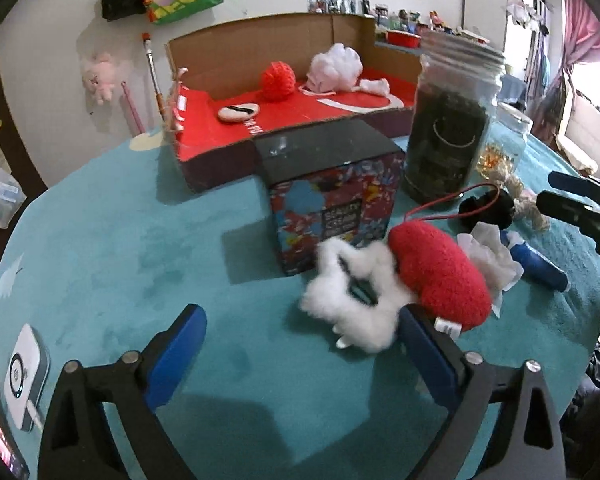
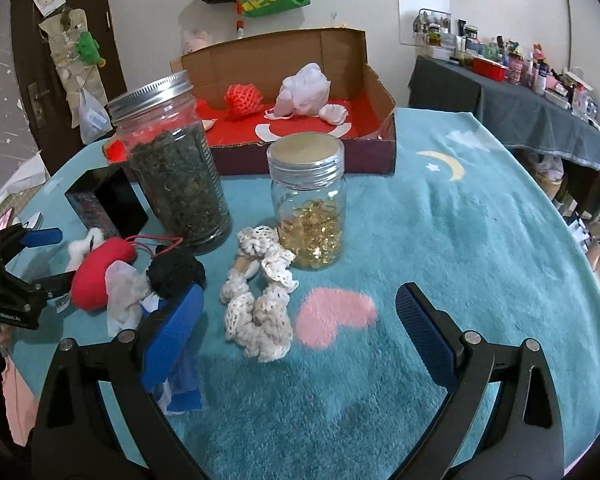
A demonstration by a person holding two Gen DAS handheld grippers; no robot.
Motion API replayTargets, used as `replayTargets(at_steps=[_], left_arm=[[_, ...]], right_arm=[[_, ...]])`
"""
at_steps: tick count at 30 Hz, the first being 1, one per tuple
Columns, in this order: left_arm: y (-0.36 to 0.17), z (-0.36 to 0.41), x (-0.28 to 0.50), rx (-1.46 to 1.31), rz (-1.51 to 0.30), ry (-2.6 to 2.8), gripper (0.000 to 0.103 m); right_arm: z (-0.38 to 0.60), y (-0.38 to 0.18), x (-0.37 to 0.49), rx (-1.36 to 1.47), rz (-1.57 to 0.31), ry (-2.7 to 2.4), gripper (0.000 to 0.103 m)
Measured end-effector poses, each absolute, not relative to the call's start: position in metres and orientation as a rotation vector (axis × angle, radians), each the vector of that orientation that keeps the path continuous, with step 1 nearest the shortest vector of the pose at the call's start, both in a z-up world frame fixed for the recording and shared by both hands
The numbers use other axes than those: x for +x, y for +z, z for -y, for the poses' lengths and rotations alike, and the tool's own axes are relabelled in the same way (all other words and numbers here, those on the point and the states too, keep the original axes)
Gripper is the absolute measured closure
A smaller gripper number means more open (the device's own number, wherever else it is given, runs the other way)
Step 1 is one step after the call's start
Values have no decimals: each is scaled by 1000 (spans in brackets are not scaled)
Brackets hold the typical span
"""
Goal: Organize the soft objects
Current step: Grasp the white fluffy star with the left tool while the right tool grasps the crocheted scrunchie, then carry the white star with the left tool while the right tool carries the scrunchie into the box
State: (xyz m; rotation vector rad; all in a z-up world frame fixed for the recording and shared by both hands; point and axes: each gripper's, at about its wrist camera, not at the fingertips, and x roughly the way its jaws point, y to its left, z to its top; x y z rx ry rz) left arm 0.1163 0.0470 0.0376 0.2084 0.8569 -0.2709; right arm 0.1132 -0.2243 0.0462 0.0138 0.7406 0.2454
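Left tool (image 1: 302, 350): jaws wide apart, gripping nothing; right finger just beside white fluffy piece (image 1: 356, 300).
Right tool (image 2: 298, 328): jaws spread wide, empty; cream crochet piece (image 2: 260, 304) lies on counter (image 2: 460, 240) between them.
Soft items: red plush heart (image 1: 440, 272) touching fluffy piece; black crochet piece (image 2: 176, 272) near.
Destination: red-lined cardboard box (image 2: 380, 80) behind jars, some soft things already inside.
Risk: fluffy piece looks blurred; a grab could catch the heart too, or its cord snag on dark-filled jar (image 1: 448, 128).
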Motion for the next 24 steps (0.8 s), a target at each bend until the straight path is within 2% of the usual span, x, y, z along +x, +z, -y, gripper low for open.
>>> replayTargets(at_steps=[2, 5, 6, 7, 9, 10, 11, 12, 13, 24], left_arm=[[38, -42, 119, 209, -853, -283, 6], [39, -37, 122, 194, -853, -313, 16], [39, -35, 123, 182, -856, -325, 24], [38, -35, 123, 169, -860, -340, 38], [37, -33, 122, 130, -869, -398, 57], [38, -33, 120, 118, -868, -412, 67], [38, -33, 119, 108, -867, -419, 69], [38, -34, 117, 91, -866, -416, 78], [38, -36, 116, 72, -871, -413, 85], [75, -39, 93, -55, -800, -494, 85]], right_arm=[[222, 45, 117, 8, -753, 252, 4], [216, 43, 123, -17, -783, 260, 5], [213, 41, 125, -30, -798, 265, 5], [211, 40, 126, -34, -807, 272, 6], [206, 36, 128, -43, -822, 300, 28], [203, 33, 129, -57, -840, 313, 56], [200, 31, 130, -58, -854, 329, 67], [200, 30, 129, -59, -850, 336, 68], [200, 32, 127, -62, -841, 343, 74], [207, 63, 110, -21, -761, 414, 77]])
